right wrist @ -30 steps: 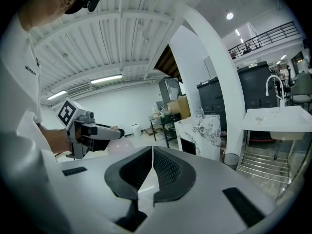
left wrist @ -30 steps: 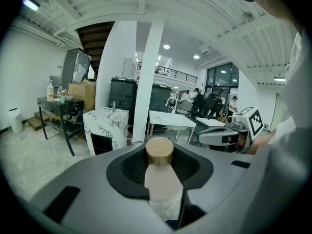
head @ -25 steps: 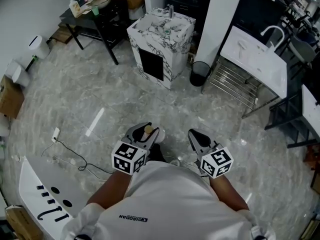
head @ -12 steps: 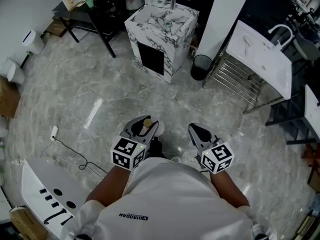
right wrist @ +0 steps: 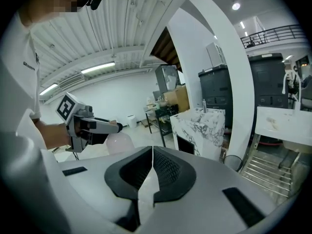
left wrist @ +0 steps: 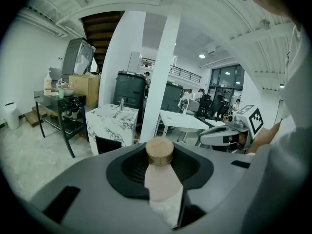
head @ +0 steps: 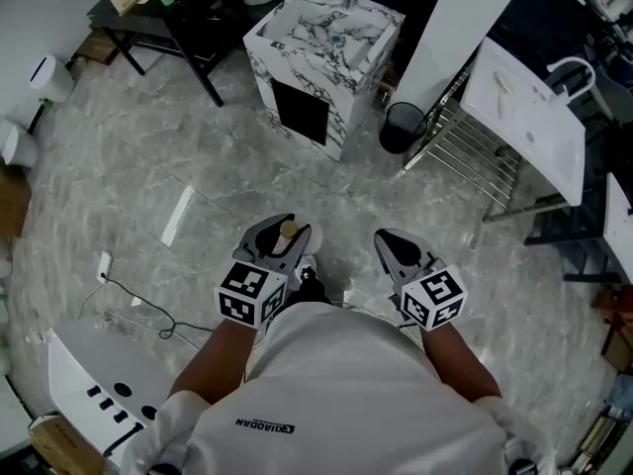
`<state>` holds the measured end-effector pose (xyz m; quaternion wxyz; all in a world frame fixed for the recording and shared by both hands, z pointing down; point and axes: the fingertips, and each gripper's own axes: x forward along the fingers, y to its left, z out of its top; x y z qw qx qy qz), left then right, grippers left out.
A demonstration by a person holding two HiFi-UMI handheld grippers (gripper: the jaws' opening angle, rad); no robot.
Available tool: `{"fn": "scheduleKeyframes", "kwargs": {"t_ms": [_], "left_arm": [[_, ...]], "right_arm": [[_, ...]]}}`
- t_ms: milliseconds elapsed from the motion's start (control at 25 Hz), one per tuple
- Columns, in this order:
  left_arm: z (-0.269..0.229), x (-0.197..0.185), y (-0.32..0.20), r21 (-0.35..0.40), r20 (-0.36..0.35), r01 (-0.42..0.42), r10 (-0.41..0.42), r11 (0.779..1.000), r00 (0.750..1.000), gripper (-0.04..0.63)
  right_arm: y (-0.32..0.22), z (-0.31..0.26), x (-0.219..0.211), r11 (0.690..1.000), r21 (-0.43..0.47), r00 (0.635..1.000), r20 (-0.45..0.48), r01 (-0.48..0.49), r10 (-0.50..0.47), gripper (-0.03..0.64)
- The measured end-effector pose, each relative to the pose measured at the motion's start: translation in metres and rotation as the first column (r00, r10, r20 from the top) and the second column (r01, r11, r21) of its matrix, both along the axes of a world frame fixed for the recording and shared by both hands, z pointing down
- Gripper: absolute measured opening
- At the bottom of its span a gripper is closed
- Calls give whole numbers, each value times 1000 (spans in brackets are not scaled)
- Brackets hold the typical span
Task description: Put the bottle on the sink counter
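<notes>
A pale pink bottle [left wrist: 161, 179] with a round wooden cap stands between the jaws of my left gripper [left wrist: 160, 165], which is shut on it. From the head view the cap of the bottle [head: 288, 231] shows in the left gripper [head: 280, 229], held in front of the person's body over the floor. Beside it, my right gripper [head: 392, 241] has its jaws together and carries nothing; in its own view the right gripper [right wrist: 152, 155] shows the pads meeting. The marble sink counter [head: 326, 43] with a tap stands ahead across the floor, also in the left gripper view as the marble counter [left wrist: 113, 123].
A black side table [head: 168, 13] with clutter stands left of the counter. A white pillar [head: 450, 28], a black bin [head: 401, 127] and a white sink on a wire rack [head: 524, 117] lie to its right. A cable [head: 138, 310] trails on the floor at left.
Both grippers have travelled forward across the floor with the person, and the view has swung a little. The bottle stays in the left gripper; the right jaws stay together.
</notes>
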<state>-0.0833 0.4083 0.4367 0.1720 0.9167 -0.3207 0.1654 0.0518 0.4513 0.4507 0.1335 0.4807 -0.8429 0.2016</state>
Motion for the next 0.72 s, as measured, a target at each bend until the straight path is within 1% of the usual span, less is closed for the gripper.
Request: {"fn": "scheduleKeyframes", "kwargs": {"t_ms": [160,440,720], "left_arm": [[-3,-14,-38,12,-4,8,-8,1000,1000,140],[-1,-44,-87,13,-15,0,0,1000,1000,139],[0,-73,-125,30,-7,9,-9,1000,1000,140]], "right_arm": [[-35,1,-7,1000,-13,1000,-14,-10,10,41],[-84,0,-35,1000,-18,999,-27,-23,22,41],[-127,-7,-64,1000,10,999,-30,-11,12,41]]}}
